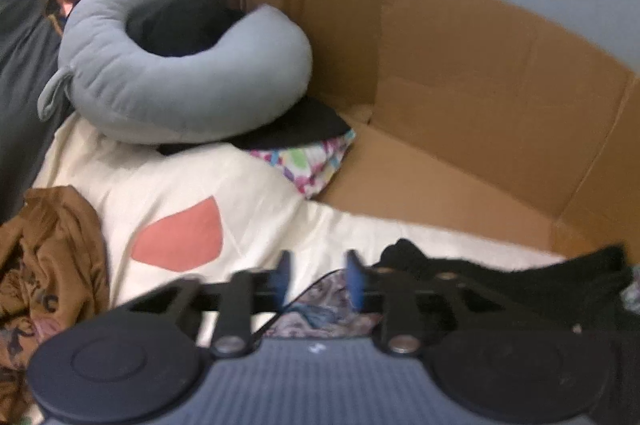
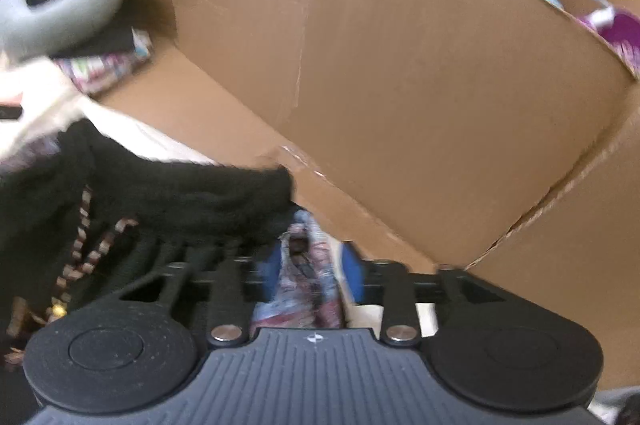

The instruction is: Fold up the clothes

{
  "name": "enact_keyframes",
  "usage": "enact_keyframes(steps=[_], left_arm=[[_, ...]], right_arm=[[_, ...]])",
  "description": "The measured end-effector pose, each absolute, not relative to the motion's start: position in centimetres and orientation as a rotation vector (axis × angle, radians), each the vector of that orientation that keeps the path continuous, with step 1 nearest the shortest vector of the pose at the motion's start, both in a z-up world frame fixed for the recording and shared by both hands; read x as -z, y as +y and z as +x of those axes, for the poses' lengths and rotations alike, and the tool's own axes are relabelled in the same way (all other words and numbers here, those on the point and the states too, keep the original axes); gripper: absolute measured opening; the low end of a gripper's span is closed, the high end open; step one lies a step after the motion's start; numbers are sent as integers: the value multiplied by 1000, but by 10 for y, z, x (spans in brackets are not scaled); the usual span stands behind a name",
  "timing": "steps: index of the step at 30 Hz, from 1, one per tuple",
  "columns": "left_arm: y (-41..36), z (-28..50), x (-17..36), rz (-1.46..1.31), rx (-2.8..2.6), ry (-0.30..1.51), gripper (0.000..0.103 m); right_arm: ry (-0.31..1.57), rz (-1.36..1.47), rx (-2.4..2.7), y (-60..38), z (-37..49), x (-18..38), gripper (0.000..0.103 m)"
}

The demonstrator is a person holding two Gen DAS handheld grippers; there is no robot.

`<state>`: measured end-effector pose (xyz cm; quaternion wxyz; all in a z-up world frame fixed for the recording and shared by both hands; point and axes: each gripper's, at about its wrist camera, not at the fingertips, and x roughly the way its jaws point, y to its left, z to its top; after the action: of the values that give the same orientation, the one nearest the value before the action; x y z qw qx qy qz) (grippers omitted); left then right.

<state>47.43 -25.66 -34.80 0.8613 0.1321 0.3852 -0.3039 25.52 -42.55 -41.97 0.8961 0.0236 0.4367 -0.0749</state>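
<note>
Right gripper (image 2: 310, 275) pinching a bunched patterned garment (image 2: 306, 285) between its blue fingers, beside the cardboard box (image 2: 400, 85). Left gripper (image 1: 318, 279) parted, nothing between the fingers, same patterned cloth just below them. Black garment (image 1: 500, 277) alongside on the cream bedding (image 1: 260, 193); brown garment (image 1: 48, 257) lies left

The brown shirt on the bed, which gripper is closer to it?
Left. The brown shirt lies just left of the left gripper; the right gripper, by the cardboard box, doesn't see it.
</note>
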Motion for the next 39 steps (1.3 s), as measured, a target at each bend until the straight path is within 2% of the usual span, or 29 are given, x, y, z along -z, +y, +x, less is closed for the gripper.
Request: enact_keyframes(steps=[2,9,29,33,36,39], left_arm=[[-251,474,345,283,665,807,40],[-230,450,334,260,729,814,40],[-149,298,322,207,822,929,41],[-136,279,329,223,836,976,43],[-128,265,334,235,846,1012,53],[-119,251,340,247,856,1048,53]], right_arm=[[900,43,136,-426,249,417,60],[898,12,67,-428,217,402,60],[848,64,102,-433,55,350,59],[824,82,120,-432,23,345,59],[819,81,115,-430,-2,350,59],[862,53,110,-431,-22,368,59]])
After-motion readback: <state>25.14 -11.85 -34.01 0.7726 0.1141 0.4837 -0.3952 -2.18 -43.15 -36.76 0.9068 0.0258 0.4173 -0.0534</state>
